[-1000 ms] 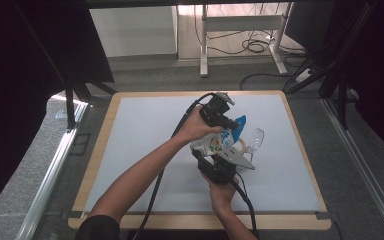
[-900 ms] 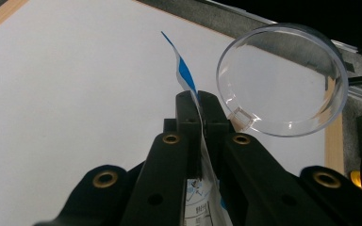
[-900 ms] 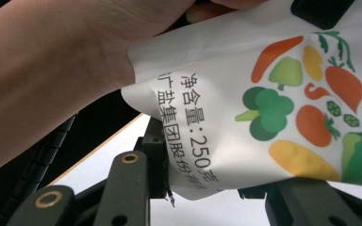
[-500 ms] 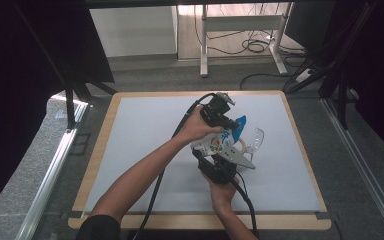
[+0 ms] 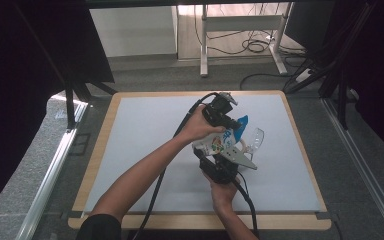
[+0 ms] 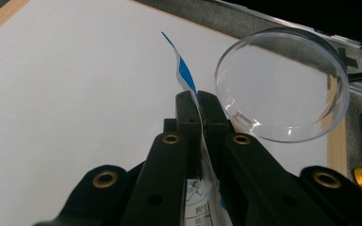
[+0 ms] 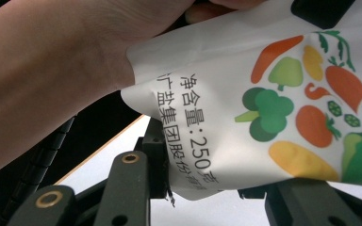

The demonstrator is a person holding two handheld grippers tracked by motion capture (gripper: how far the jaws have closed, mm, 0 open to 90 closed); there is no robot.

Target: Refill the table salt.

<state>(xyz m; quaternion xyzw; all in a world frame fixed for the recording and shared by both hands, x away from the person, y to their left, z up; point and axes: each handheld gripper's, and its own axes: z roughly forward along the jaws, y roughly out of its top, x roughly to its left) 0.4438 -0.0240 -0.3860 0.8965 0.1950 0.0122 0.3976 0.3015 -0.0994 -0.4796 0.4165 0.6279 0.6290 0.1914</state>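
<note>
White salt pouch (image 5: 215, 142) printed with vegetables held above the bench (image 5: 145, 130), left tongs (image 6: 199, 106) clamped on its blue top edge, right tongs (image 7: 207, 188) gripping its bottom, clear plastic cup (image 6: 283, 84) just beside

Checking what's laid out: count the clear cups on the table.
1. The clear cup stands on the table right of the bag held by the left gripper and right gripper. Another behind the hands can't be ruled out.
</note>
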